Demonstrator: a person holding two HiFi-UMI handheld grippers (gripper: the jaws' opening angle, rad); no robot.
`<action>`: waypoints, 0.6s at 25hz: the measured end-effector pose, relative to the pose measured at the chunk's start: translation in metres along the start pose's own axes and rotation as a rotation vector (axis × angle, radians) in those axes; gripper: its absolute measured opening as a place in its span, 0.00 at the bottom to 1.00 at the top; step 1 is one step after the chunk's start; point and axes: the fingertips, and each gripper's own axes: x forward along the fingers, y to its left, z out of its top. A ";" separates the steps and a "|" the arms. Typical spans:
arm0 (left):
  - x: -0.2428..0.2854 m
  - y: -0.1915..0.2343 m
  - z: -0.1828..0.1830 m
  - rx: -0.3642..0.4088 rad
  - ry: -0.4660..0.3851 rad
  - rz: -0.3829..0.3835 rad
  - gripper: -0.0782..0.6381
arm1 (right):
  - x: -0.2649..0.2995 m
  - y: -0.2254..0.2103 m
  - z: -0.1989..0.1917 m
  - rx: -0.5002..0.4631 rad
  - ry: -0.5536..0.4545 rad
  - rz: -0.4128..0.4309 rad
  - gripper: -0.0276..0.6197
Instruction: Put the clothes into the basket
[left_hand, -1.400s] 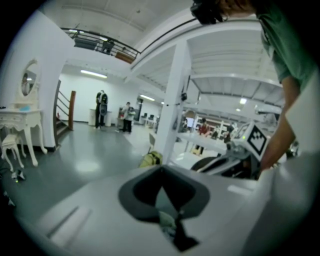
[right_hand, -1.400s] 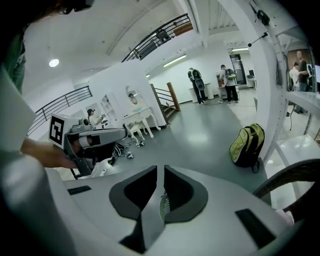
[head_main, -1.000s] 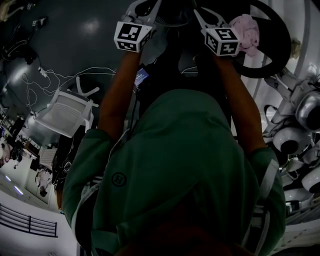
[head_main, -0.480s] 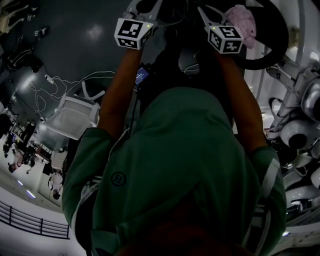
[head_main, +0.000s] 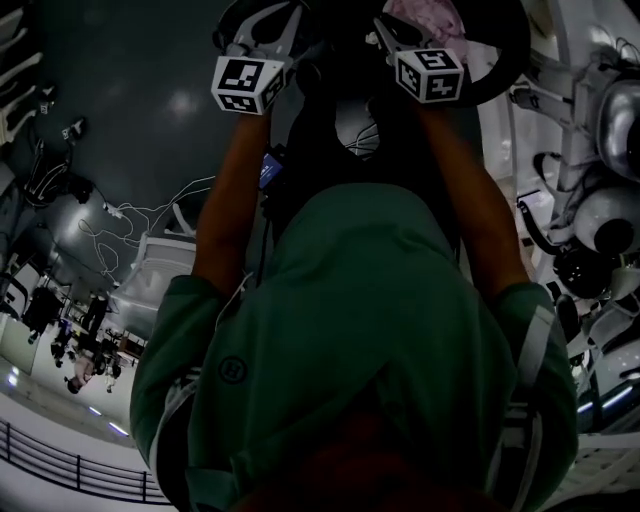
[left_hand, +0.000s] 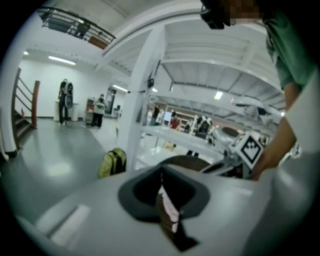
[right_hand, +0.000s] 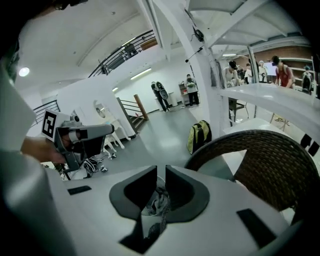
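Both claws stay pinched shut: left gripper (left_hand: 161, 174) on brownish-pink cloth (left_hand: 168, 214), right gripper (right_hand: 160, 184) on pale patterned cloth (right_hand: 159, 201). Within the last second the wicker basket (head_main: 505, 55) slid from 2 o'clock toward 1, pink garment (head_main: 432, 14) inside. Drop-off looks close.

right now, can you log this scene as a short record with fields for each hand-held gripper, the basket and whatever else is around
left hand-held gripper: shut on brown and pink cloth
right hand-held gripper: shut on grey patterned cloth
basket: dark wicker, close beside the right hand-held gripper
inside basket rim: pink garment
backpack: yellow-green, on the floor further off
task status: both held cloths not yet released
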 end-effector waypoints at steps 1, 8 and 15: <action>0.011 -0.010 -0.003 -0.004 0.010 -0.013 0.12 | -0.006 -0.014 -0.008 0.014 0.007 -0.015 0.10; 0.091 -0.073 -0.039 -0.014 0.100 -0.099 0.12 | -0.038 -0.119 -0.064 0.139 0.050 -0.149 0.15; 0.163 -0.118 -0.100 -0.086 0.183 -0.150 0.17 | -0.040 -0.200 -0.102 0.194 0.074 -0.214 0.27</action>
